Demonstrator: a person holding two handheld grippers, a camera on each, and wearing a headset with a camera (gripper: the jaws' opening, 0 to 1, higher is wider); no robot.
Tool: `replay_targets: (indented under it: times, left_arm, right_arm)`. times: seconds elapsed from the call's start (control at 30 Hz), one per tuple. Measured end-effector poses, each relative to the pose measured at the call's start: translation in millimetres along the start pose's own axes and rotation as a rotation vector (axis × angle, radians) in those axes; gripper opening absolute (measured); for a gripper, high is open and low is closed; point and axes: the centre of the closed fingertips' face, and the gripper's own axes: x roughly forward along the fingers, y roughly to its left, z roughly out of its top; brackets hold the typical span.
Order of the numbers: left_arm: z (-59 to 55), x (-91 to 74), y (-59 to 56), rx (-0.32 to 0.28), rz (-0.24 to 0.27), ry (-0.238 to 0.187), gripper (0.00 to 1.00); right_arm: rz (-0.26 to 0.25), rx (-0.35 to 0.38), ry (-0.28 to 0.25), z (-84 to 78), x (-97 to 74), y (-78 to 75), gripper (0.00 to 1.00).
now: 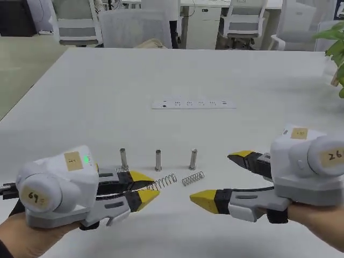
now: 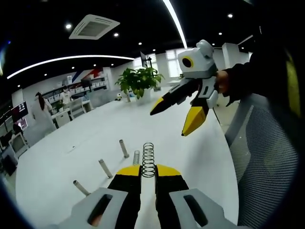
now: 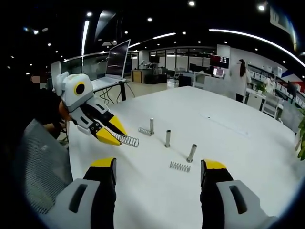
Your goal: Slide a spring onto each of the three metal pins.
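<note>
The left gripper (image 1: 153, 187) has its yellow-tipped jaws pinched together on one end of a spring (image 1: 165, 181). The rest of the coil sticks out past the tips towards the row of pins, and the left gripper view shows it clamped between the two tips. The right gripper (image 1: 220, 178) is spread wide with nothing between its jaws, held over the white table (image 1: 80, 97) to the right of the pins. The three metal pins stand upright in a line, all bare: left pin (image 1: 123, 158), middle pin (image 1: 158, 159) and right pin (image 1: 193, 159). A second spring (image 1: 193, 178) lies flat on the table just in front of the right pin. A third spring (image 1: 121, 170) lies at the foot of the left pin, partly hidden by the left gripper.
</note>
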Motion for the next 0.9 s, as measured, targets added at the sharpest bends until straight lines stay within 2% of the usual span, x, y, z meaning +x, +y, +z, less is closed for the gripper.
replay_targets:
  times: [0.3,0.47,0.8,0.9]
  left_arm:
    - [7.1,-0.6,-3.9,0.023,-0.015,-0.011,0.03]
    - [9.4,-1.9,-8.9,0.043,-0.038,-0.018,0.03]
    - [14.1,-4.0,-23.2,0.077,-0.112,-0.024,0.02]
    - [16.0,-4.7,-27.0,0.081,-0.128,-0.027,0.02]
  right_arm:
    - [0.048,-0.015,-0.003,4.9,3.1,11.1,0.62]
    - [0.108,-0.029,0.001,5.5,3.6,23.7,0.54]
    - [0.193,-0.067,0.014,4.8,4.8,42.8,0.45]
    - [0.237,-0.053,0.006,6.7,4.0,51.2,0.42]
